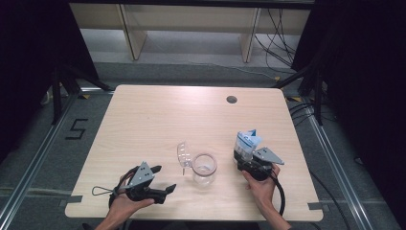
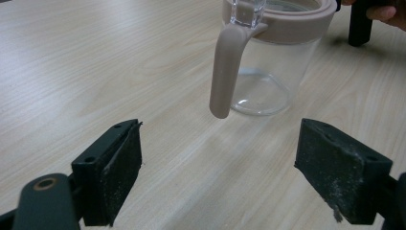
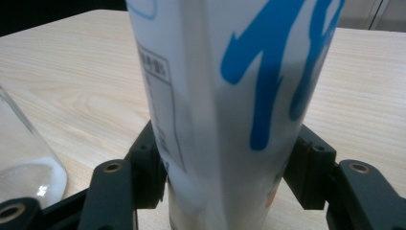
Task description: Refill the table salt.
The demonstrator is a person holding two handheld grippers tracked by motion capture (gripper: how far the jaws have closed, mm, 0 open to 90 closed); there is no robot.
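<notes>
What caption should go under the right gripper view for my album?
A hand-held gripper closes its black jaws around a white carton with blue writing, standing on a wooden table beside a glass jar.

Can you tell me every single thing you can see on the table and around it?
glass jar: one, clear with a pinkish-beige rim, near middle of the table, upright
jar lid: one, clear with a beige handle, tipped open at the jar's left
carton: one, white with blue print, upright at the right, between the right gripper's jaws
table: one, light wood, with a dark round hole near its far edge
floor mark: one, black, left of the table
left gripper: one, black, jaws wide apart, holding nothing, pointing at the jar
right gripper: one, black, jaws at both sides of the carton
hands: two, at the near edge
</notes>
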